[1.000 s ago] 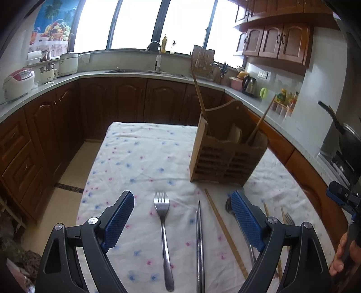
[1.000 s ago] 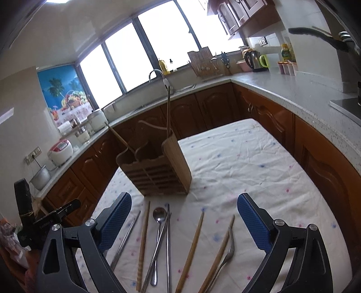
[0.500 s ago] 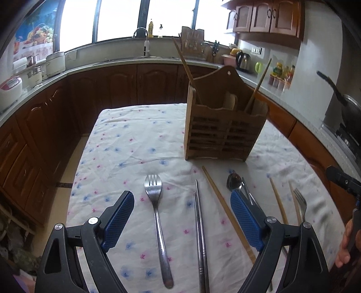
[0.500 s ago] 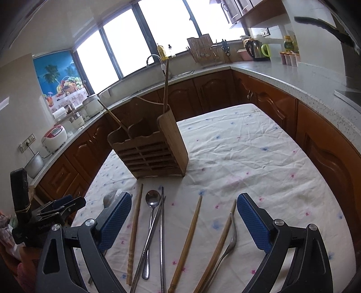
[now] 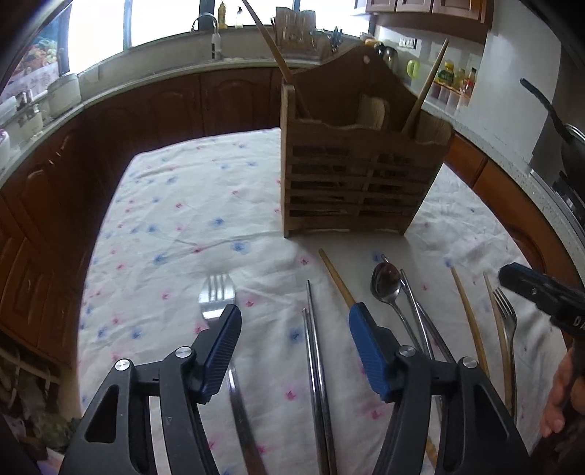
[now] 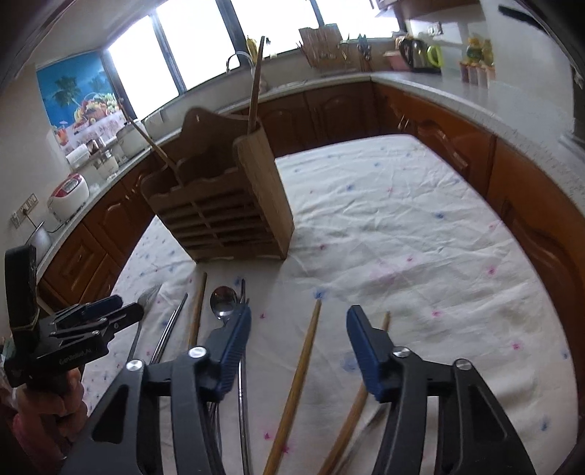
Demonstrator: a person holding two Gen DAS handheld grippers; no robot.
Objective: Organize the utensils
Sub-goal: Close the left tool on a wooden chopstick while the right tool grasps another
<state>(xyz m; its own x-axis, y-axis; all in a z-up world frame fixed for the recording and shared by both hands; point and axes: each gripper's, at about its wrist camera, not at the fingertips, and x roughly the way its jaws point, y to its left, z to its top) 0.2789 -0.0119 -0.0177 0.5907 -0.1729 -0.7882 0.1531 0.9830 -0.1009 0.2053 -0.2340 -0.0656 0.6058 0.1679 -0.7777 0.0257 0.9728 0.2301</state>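
Observation:
A wooden utensil holder [image 5: 360, 175] [image 6: 226, 208] stands on the flowered tablecloth [image 5: 190, 226] with two wooden chopsticks standing in it. In front of it lie a steel fork [image 5: 216, 292], steel chopsticks [image 5: 314, 350], a wooden chopstick [image 5: 336, 279], a spoon [image 5: 385, 281], more wooden chopsticks [image 5: 468, 314] and a second fork [image 5: 506, 314]. My left gripper [image 5: 294, 325] is open, low over the steel chopsticks. My right gripper [image 6: 298, 325] is open, low over a wooden chopstick [image 6: 303, 369], with the spoon [image 6: 223, 301] by its left finger.
Brown cabinets and a grey counter [image 6: 457, 91] curve around the table. The counter holds a rice cooker [image 6: 67, 197], a kettle [image 6: 416, 54] and a sink tap [image 5: 212, 33]. A pan [image 5: 559, 124] sits at the right. The table's left edge [image 5: 93, 277] drops to the floor.
Both grippers have moved forward and down toward the utensils. Both have narrowed their opening somewhat and stay empty.

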